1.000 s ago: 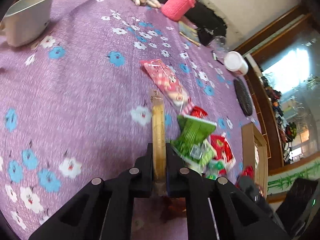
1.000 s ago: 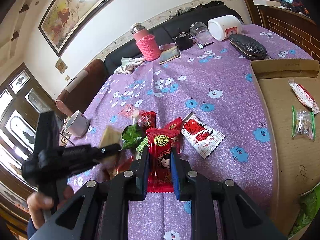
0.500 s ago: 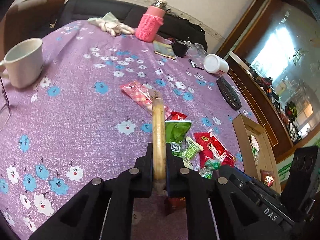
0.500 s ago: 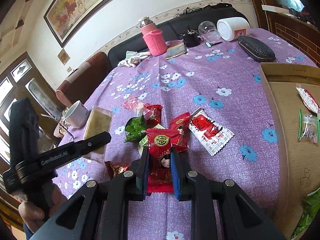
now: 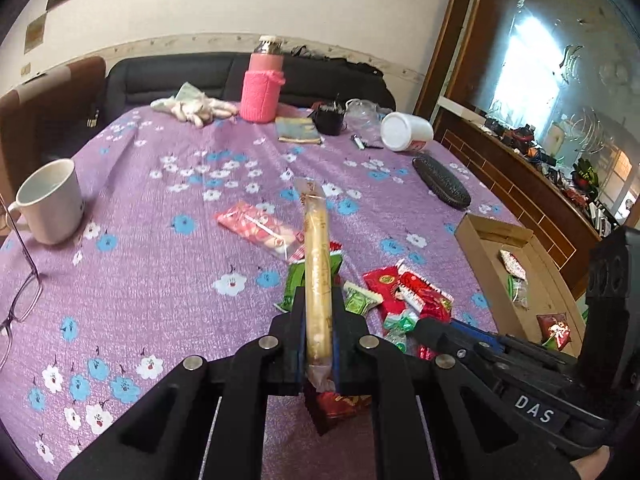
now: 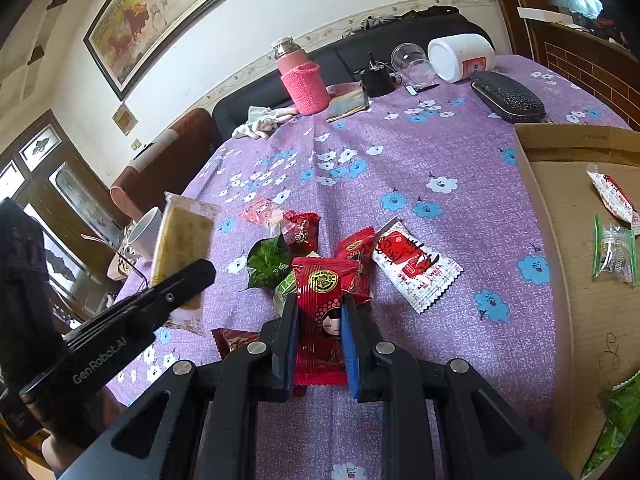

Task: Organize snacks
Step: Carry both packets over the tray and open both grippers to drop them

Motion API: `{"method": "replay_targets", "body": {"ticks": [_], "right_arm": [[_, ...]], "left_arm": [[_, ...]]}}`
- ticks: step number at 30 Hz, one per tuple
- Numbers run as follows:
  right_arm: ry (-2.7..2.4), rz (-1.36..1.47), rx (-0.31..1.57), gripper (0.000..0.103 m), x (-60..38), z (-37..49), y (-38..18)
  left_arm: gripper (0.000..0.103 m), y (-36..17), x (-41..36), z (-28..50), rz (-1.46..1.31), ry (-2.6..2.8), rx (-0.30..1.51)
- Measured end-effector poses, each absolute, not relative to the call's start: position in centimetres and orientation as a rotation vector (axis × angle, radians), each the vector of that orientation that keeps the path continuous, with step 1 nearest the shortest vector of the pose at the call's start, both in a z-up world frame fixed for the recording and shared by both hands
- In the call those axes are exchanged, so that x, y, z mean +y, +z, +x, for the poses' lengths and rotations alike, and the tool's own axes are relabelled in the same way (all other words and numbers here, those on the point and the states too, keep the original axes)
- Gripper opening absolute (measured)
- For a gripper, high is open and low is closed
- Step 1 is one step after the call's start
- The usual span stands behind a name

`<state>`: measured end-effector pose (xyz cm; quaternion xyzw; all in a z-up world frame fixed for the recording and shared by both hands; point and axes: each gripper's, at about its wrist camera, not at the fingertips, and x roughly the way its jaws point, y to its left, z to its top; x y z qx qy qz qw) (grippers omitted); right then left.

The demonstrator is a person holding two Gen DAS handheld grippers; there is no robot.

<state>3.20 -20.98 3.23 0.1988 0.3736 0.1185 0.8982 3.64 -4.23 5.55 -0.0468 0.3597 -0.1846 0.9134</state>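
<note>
The left gripper clamps the light, crushable cake packet edgewise; the right gripper pinches the soft red snack packet.

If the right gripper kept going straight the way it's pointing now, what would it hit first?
Probably the snack pile just beyond the red packet the right gripper holds: another red packet and a green one lie there. Depth is uncertain.

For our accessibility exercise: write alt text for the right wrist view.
The right claw grips a red snack packet over a purple flowered tablecloth strewn with snacks. At left, the left claw holds up a tan wrapped bar; a cardboard box lies right.
</note>
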Motion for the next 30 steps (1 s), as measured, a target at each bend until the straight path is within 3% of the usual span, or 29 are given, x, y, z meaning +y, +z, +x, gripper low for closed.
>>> {"method": "replay_targets", "body": {"ticks": [15,21,30], "right_arm": [[0.182,0.481,0.685,0.021,-24.4,0.5,5.9],[0.066,0.555,0.609,0.021,-32.0,-4.1,7.5],[-0.15,0.669,0.656,0.021,-41.1,-8.9,4.0]], "left_arm": [[0.009,6.4,-5.4,3.0,-0.156,-0.451,0.75],[0.009,7.5,-11.1,0.2,-0.104,-0.572,0.756],[0.009,5.7,-23.5,-3.8,-0.03,-0.81,0.875]]}}
